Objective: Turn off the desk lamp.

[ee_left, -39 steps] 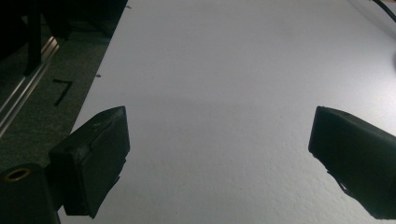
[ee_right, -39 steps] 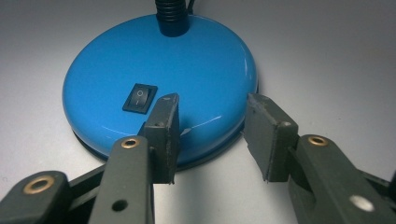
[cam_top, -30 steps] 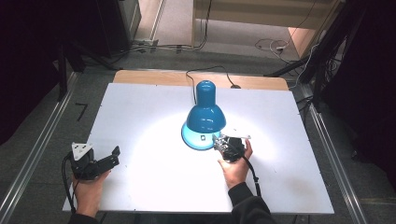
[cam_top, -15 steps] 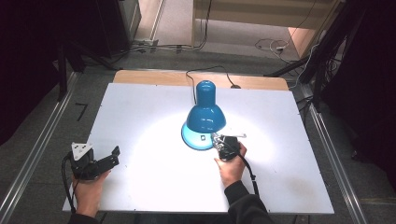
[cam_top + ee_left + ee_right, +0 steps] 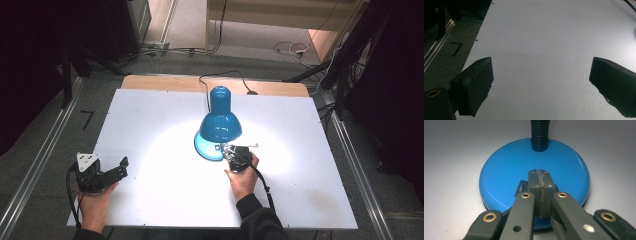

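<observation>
A lit blue desk lamp stands mid-table, its shade bent down over its round blue base. My right gripper is at the base's near right edge. In the right gripper view its jaws are pressed together with nothing between them, and the right gripper tips lie over a dark rectangular switch on the base. The black gooseneck rises behind. My left gripper rests at the table's front left, and the left gripper jaws stand wide apart over bare white tabletop.
The white table has a wooden strip along its back edge. The lamp's black cord runs off over it. Metal rails flank both sides, and cables lie on the floor behind.
My right gripper has edged left onto the lamp base. The left hand has stayed put.
</observation>
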A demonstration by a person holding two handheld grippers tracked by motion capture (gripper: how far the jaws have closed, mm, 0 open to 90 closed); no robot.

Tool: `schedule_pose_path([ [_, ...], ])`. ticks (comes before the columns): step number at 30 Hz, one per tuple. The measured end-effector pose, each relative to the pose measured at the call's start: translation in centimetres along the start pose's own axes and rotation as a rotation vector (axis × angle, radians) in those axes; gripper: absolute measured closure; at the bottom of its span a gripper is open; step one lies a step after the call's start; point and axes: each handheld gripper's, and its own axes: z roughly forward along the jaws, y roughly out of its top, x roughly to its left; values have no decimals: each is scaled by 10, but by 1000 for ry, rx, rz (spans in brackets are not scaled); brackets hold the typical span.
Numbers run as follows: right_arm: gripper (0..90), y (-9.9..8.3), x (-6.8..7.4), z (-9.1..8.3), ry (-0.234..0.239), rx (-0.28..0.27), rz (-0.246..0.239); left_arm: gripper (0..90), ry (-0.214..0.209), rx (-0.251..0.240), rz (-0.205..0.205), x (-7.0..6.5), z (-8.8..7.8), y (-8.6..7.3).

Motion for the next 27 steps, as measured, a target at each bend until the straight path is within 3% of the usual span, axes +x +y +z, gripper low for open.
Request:
schedule_pose_path([
  [27, 880, 1, 10, 5, 27, -3, -28, 58, -2, 0, 2, 0, 0, 0],
])
